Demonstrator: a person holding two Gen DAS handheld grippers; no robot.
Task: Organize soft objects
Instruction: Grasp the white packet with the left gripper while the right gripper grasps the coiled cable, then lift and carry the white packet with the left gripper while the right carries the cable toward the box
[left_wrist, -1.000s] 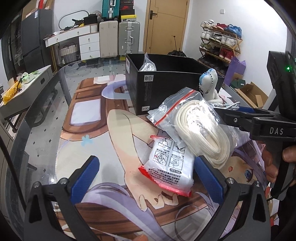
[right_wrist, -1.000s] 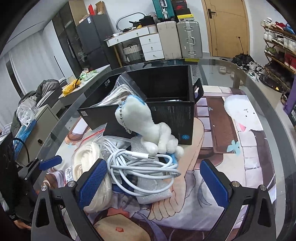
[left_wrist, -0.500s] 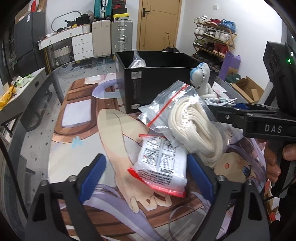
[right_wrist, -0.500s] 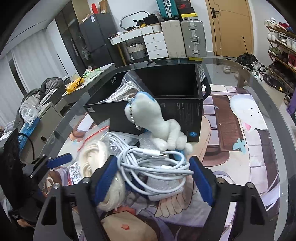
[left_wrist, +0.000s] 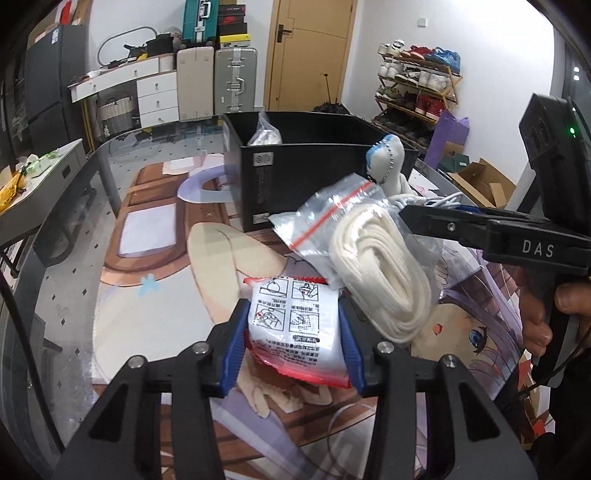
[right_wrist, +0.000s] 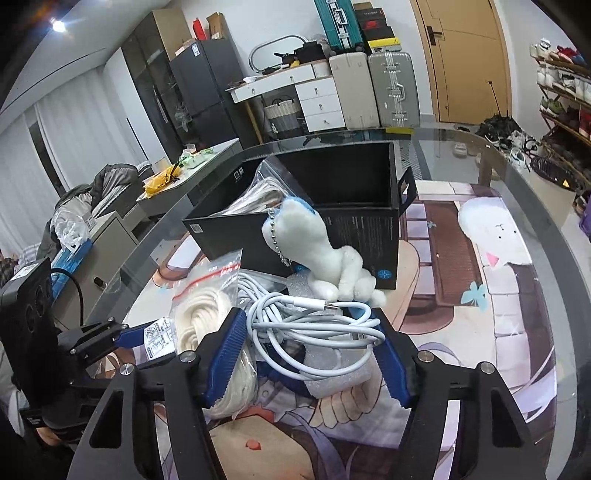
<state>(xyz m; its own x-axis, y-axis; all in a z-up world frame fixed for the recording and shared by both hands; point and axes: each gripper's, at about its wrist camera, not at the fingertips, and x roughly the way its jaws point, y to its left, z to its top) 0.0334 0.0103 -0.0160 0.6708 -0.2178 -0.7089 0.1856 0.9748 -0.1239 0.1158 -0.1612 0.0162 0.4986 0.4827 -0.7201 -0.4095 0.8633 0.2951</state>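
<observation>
My left gripper (left_wrist: 293, 341) is shut on a white packet with red edges (left_wrist: 295, 328) lying on the printed mat. A zip bag of white cord (left_wrist: 373, 266) leans over it. My right gripper (right_wrist: 308, 345) has its jaws closed in around a coiled white cable (right_wrist: 314, 332) on a foam sheet (right_wrist: 332, 380). A white plush toy with a bead chain (right_wrist: 325, 254) stands just beyond, against the black box (right_wrist: 354, 221). The box holds a clear bag (right_wrist: 255, 192). The right gripper (left_wrist: 461, 225) also shows in the left wrist view.
The printed mat (right_wrist: 480, 295) covers a glass table (right_wrist: 535, 177). The black box (left_wrist: 306, 177) stands at the middle of the table behind the pile. A side desk (left_wrist: 33, 184) is to the left; shoe rack (left_wrist: 417, 85) and suitcases (left_wrist: 232, 81) stand beyond.
Both grippers moved forward and closed: the left jaws came in onto the white packet, the right jaws came in around the coiled cable.
</observation>
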